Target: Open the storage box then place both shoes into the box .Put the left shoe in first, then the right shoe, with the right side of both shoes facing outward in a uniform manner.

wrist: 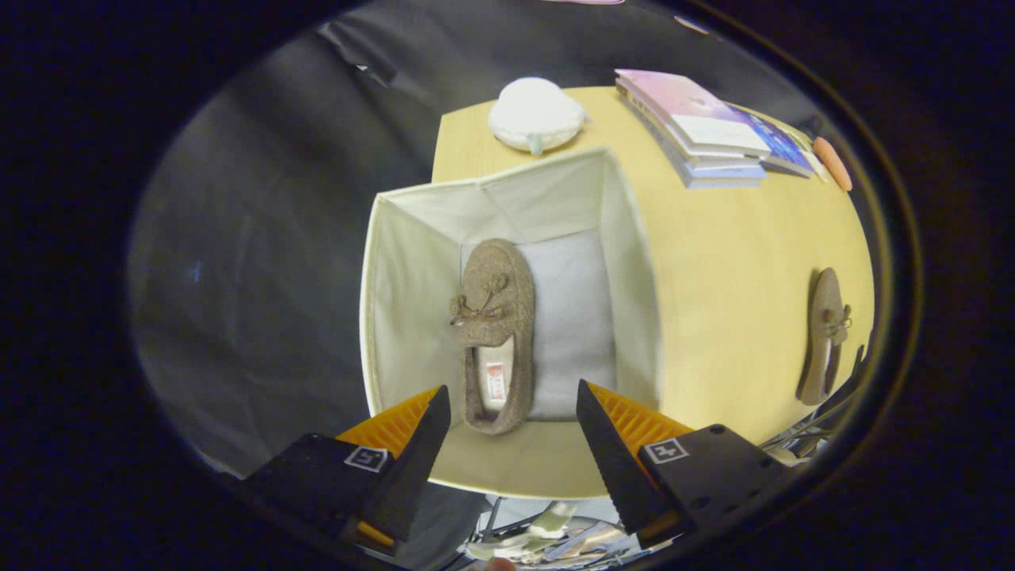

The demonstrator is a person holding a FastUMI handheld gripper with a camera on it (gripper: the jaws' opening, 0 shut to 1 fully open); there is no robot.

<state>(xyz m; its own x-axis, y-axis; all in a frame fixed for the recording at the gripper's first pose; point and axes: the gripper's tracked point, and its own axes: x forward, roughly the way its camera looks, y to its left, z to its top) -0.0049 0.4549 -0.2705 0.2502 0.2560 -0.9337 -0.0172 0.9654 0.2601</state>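
Observation:
An open cream fabric storage box (396,277) stands on the yellow wooden table (737,285). One brown slipper with a bow (493,333) lies on the grey floor of the box, along its left side, heel toward me. A second brown slipper (825,337) lies on the table far to the right of the box. My gripper (514,412) hovers above the near rim of the box, open, with nothing between its fingers. The slipper's heel sits between and just beyond the fingertips, well below them.
A white round lidded container (536,113) sits at the table's far end behind the box. A stack of books (706,131) lies at the far right, with an orange object (833,162) beside it. Clutter and cables (555,535) lie below the table's near edge.

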